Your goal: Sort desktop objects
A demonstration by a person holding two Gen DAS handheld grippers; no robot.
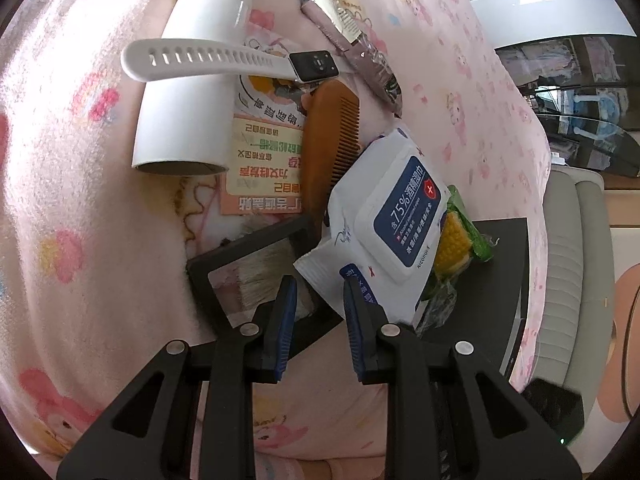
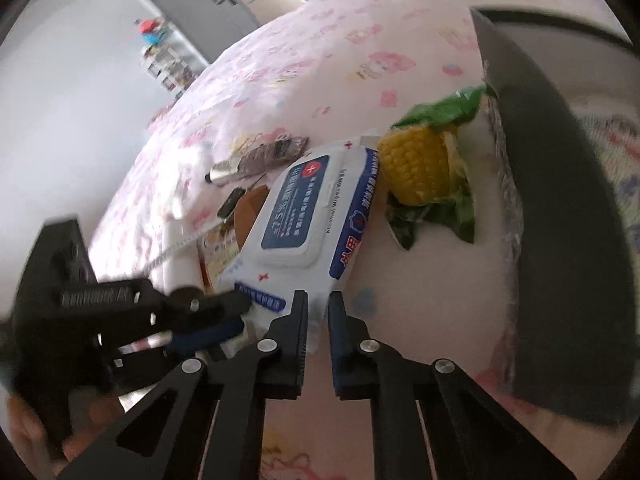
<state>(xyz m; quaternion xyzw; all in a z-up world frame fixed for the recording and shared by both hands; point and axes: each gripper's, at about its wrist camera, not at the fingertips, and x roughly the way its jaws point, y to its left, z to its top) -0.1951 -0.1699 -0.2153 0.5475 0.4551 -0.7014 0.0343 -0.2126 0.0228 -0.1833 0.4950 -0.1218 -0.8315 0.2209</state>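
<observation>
A white and blue pack of alcohol wipes [image 1: 394, 216] lies on the pink cloth, partly over a packed corn cob [image 1: 452, 240] and a black tray [image 1: 496, 280]. My left gripper [image 1: 320, 292] is open, with its fingertips at the pack's near corner and over a black frame [image 1: 248, 248] that holds a brush. In the right wrist view the pack [image 2: 308, 216] lies just ahead of my right gripper [image 2: 318, 300], whose jaws stand a narrow gap apart at the pack's edge. The corn [image 2: 416, 164] lies to its right. The left gripper [image 2: 224, 316] shows at the pack's left corner.
A white tube [image 1: 192, 80], a white smartwatch [image 1: 224, 62], a brown comb [image 1: 332, 136], a printed leaflet [image 1: 264, 160] and a wrapped item [image 1: 352, 36] lie beyond the pack. A dark tray wall [image 2: 560, 200] rises at the right. The table's edge and a chair are on the right.
</observation>
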